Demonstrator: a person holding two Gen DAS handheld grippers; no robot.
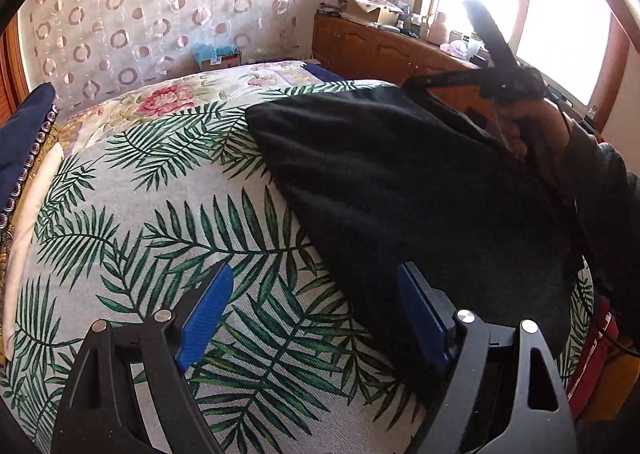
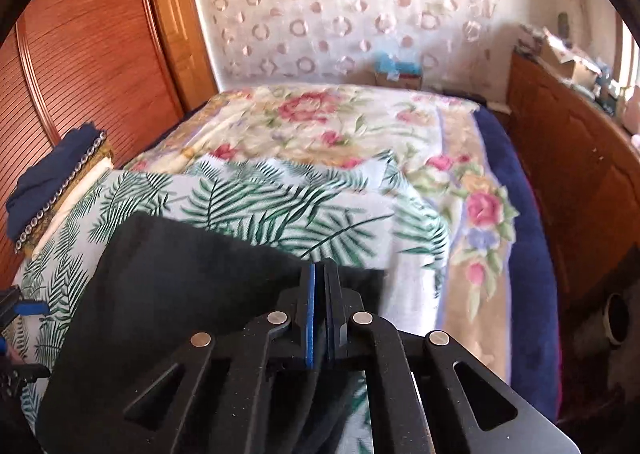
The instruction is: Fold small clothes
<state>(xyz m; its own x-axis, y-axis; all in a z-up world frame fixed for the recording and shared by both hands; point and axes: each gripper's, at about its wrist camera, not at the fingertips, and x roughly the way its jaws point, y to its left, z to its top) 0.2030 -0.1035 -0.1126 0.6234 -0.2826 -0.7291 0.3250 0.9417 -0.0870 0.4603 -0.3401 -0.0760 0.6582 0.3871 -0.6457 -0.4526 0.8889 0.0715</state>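
Black garment (image 2: 180,286) pinched in right gripper (image 2: 319,274), beside splayed left gripper (image 1: 316,314).

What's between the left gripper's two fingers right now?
In the left wrist view, only the palm-leaf cloth. The left gripper is open; the black garment's edge reaches just its right finger.

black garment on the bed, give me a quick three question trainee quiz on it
1. True or false: the right claw is shut on the black garment.
2. The left claw is: A open, B shut on the garment, C out of view.
3. Fill in: the garment lies on a cloth printed with green ____ leaves.

Key: 1 true; 2 A; 3 palm
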